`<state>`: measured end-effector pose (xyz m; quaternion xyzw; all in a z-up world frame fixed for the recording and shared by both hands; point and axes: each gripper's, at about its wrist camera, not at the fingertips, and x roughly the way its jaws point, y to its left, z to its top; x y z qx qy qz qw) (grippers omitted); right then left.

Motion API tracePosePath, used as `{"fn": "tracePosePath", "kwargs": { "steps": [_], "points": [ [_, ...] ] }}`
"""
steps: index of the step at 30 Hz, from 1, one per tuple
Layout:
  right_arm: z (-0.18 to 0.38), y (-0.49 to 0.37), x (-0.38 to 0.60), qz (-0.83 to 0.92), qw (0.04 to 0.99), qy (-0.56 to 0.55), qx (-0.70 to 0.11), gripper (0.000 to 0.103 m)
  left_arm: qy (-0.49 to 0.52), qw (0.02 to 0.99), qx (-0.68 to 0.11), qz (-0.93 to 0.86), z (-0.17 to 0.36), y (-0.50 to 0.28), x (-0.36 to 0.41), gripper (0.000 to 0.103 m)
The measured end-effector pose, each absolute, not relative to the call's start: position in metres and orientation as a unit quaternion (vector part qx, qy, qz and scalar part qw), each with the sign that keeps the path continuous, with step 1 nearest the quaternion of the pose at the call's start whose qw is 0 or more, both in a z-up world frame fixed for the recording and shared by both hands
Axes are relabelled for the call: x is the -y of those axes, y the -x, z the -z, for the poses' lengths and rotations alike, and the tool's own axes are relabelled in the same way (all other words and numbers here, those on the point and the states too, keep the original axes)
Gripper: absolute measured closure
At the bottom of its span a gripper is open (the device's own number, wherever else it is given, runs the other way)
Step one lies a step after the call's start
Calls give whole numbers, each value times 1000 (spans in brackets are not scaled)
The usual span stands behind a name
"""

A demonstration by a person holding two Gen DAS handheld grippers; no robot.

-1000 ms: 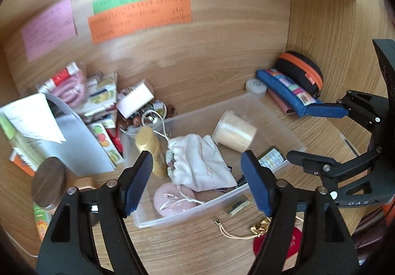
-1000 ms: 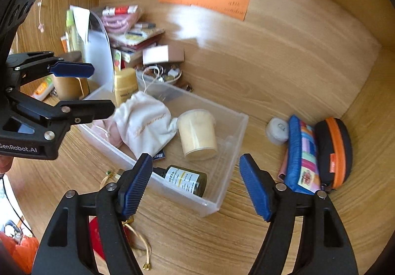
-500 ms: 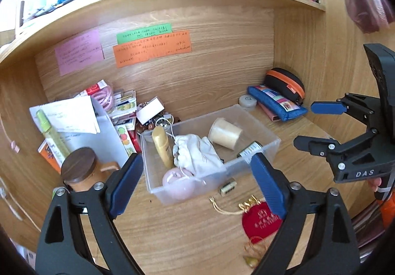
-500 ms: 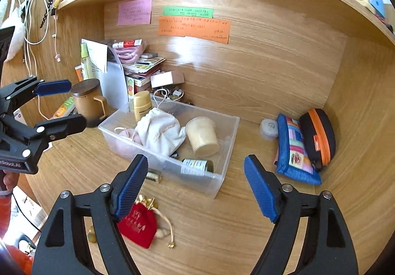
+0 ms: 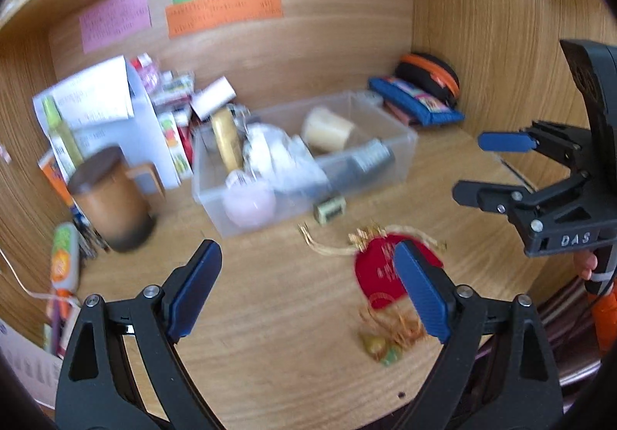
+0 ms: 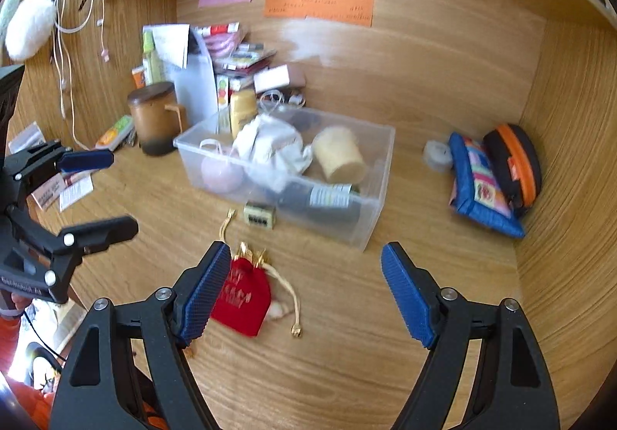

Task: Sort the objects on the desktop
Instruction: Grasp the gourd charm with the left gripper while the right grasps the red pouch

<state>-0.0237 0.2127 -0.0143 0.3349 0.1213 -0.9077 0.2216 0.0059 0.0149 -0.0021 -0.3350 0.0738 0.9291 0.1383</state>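
A clear plastic bin (image 6: 380, 167) (image 5: 407, 144) stands mid-desk holding a white cloth pouch (image 6: 275, 144), a cream cup (image 6: 339, 156), a dark bottle (image 6: 324, 200), a pink round thing (image 6: 219, 171) and a yellow tube (image 6: 242, 108). In front of it lie a small box (image 6: 259, 216) (image 5: 329, 210) and a red drawstring pouch (image 6: 243, 299) (image 5: 380, 275) with gold cords. My left gripper (image 5: 308, 291) is open and empty above the desk near the red pouch. My right gripper (image 6: 304, 295) is open and empty, just right of the red pouch.
A brown lidded mug (image 6: 152, 117), papers and packets crowd the back left. A blue pencil case (image 6: 482, 191), a black and orange pouch (image 6: 515, 160) and a small round tin (image 6: 435, 152) lie at the right wall. Bare desk lies in front.
Both grippers have pulled back from the bin, towards the desk's front. The red pouch and small box now lie closer to the fingers. Both stay open and empty.
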Motion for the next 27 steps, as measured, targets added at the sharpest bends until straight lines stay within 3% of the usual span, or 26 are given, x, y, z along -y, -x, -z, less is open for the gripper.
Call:
{"fn": "tracePosePath", "kwargs": {
  "steps": [17,22,27],
  "points": [
    [73,41,-195,871,250,-400,-135,25,398,146,-57,-904,67,-32,-23,11],
    [88,51,-178,857,265,-416,-149,25,403,155,-58,-900,71,-34,-25,30],
    [95,59,-164,847,276,-425,-162,26,410,162,-60,-896,76,-31,-28,39]
  ]
}}
